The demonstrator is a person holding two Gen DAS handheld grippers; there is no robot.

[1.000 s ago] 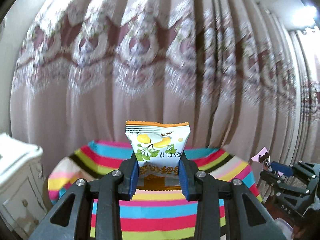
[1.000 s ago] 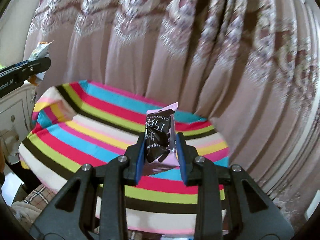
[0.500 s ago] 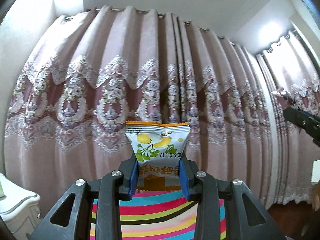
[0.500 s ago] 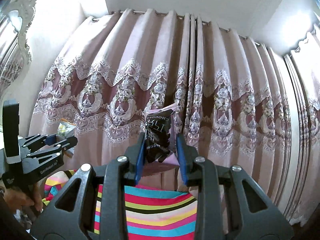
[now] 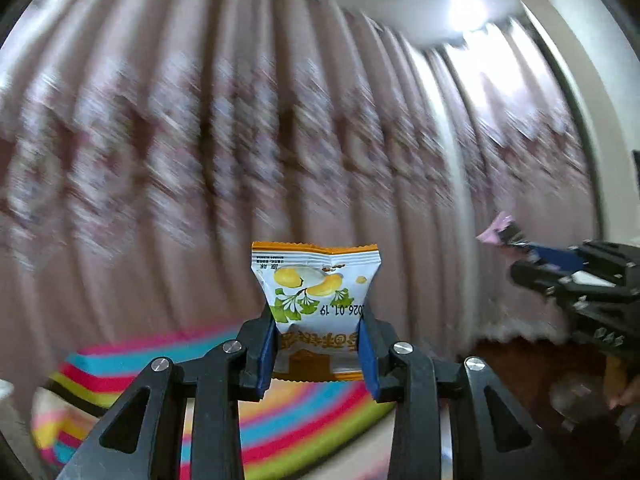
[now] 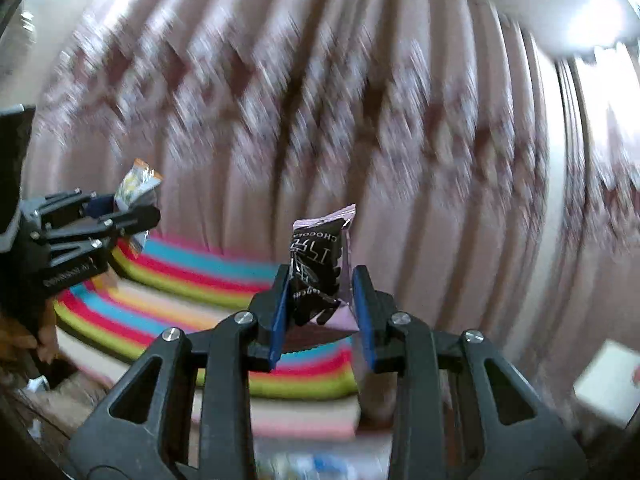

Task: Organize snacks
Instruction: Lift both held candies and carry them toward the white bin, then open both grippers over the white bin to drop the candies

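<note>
Now both packets are airborne: the left hand-held gripper (image 5: 316,354) pinches a white-and-orange foil snack packet (image 5: 315,292) upright, its long axis vertical, while the right hand-held gripper (image 6: 322,312) clamps a black-and-pink chocolate wrapper (image 6: 320,268). The rainbow-striped cloth-covered counter (image 6: 192,280) lies below and ahead of both. Only the right view shows a white box (image 6: 606,380) low at right, possibly the drop spot.

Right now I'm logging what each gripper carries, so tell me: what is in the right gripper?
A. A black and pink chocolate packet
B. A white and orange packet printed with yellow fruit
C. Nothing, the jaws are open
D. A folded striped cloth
A: the right gripper is shut on the black and pink chocolate packet, which stands upright between its jaws.
</note>
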